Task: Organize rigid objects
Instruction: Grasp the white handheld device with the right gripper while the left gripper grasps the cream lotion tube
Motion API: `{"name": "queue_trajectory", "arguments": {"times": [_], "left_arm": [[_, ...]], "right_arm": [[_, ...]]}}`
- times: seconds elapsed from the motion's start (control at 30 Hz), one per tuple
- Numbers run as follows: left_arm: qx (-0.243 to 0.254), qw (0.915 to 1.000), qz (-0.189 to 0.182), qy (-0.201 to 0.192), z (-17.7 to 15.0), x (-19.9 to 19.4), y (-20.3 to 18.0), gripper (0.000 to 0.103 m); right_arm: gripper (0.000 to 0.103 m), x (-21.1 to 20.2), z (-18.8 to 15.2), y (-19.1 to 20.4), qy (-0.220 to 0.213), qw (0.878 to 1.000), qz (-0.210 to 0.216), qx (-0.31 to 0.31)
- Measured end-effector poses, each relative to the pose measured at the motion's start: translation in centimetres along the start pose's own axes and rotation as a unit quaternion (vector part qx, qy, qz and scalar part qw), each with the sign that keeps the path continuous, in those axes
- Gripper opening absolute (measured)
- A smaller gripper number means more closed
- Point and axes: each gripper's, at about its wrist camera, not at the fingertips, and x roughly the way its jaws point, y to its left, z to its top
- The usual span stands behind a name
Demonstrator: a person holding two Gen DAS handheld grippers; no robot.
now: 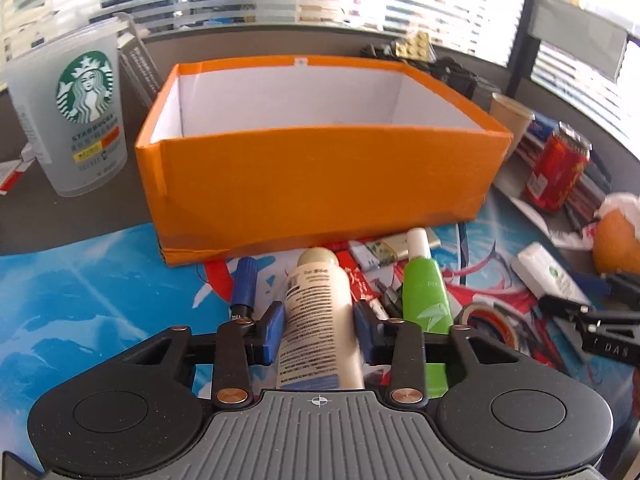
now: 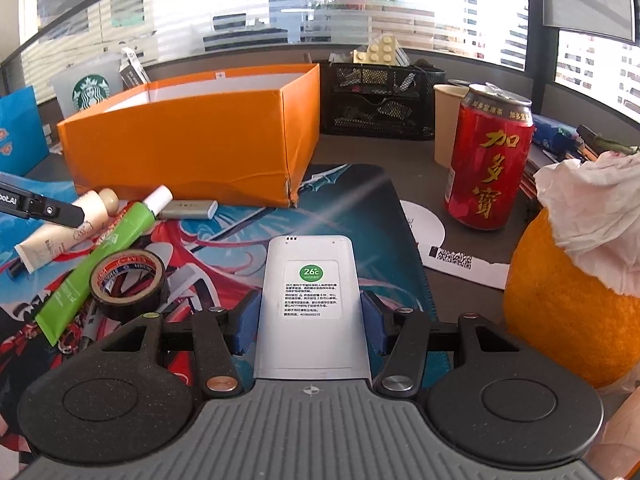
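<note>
A cream tube (image 1: 320,300) with printed text lies on the colourful desk mat, cap toward the orange box (image 1: 320,184). My left gripper (image 1: 318,320) has its blue pads pressed on both sides of the tube. The right wrist view shows the same tube (image 2: 68,228) under one left finger (image 2: 52,210). My right gripper (image 2: 311,316) is shut on a white remote (image 2: 312,292), sticker side up, over the mat. The orange box (image 2: 180,152) stands open at the back left. What lies on its floor is hidden.
Beside the tube lie a green tube (image 1: 424,292), a blue marker (image 1: 244,280), a tape roll (image 2: 128,284) and a silver stick (image 2: 188,209). A Starbucks cup (image 1: 76,120) stands left of the box. A red can (image 2: 486,160), an orange (image 2: 560,320) and a black mesh organizer (image 2: 380,108) crowd the right.
</note>
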Motion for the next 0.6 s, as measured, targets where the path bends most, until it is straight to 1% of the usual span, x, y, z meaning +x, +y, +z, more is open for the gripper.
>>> {"name": "queue_trajectory", "arguments": {"times": [0.07, 0.1, 0.13, 0.2, 0.27, 0.3, 0.4, 0.43, 0.53, 0.6], "left_arm": [[-0.005, 0.9998, -0.010, 0.018, -0.4, 0.9, 0.2, 0.047], [-0.005, 0.9996, -0.013, 0.023, -0.6, 1.3, 0.3, 0.048], [0.011, 0.9999, -0.001, 0.008, -0.9, 1.3, -0.2, 0.048], [0.052, 0.9982, 0.028, -0.009, -1.4, 1.3, -1.4, 0.047], [0.051, 0.9979, 0.035, -0.019, -1.7, 1.0, -1.7, 0.045], [0.047, 0.9983, 0.029, -0.020, -1.7, 0.9, -1.5, 0.044], [0.023, 0.9994, -0.006, -0.024, -1.9, 0.1, -0.7, 0.044], [0.021, 0.9994, -0.009, -0.025, -2.0, 0.0, -0.6, 0.044], [0.020, 0.9994, -0.003, -0.029, -2.6, -0.6, -0.4, 0.044], [0.011, 0.9996, -0.010, -0.023, -2.5, -0.8, 0.0, 0.044]], "right_arm": [[0.050, 0.0, 0.0, 0.2, -0.001, 1.000, -0.004, -0.004], [0.050, 0.1, -0.1, 0.2, -0.001, 1.000, -0.005, -0.006], [0.050, 0.1, -0.1, 0.2, -0.002, 1.000, -0.005, -0.007], [0.050, 0.1, -0.1, 0.3, -0.003, 1.000, -0.008, -0.014], [0.050, 0.2, -0.1, 0.5, -0.003, 1.000, -0.012, -0.019], [0.050, 0.2, -0.1, 0.6, -0.004, 1.000, -0.014, -0.020], [0.050, 0.1, -0.3, 0.7, -0.008, 1.000, -0.016, -0.018], [0.050, 0.1, -0.3, 0.7, -0.009, 1.000, -0.018, -0.018], [0.050, 0.1, -0.3, 0.6, -0.011, 1.000, -0.016, -0.015], [0.050, -0.1, -0.2, 0.5, -0.014, 1.000, -0.014, -0.010]]}}
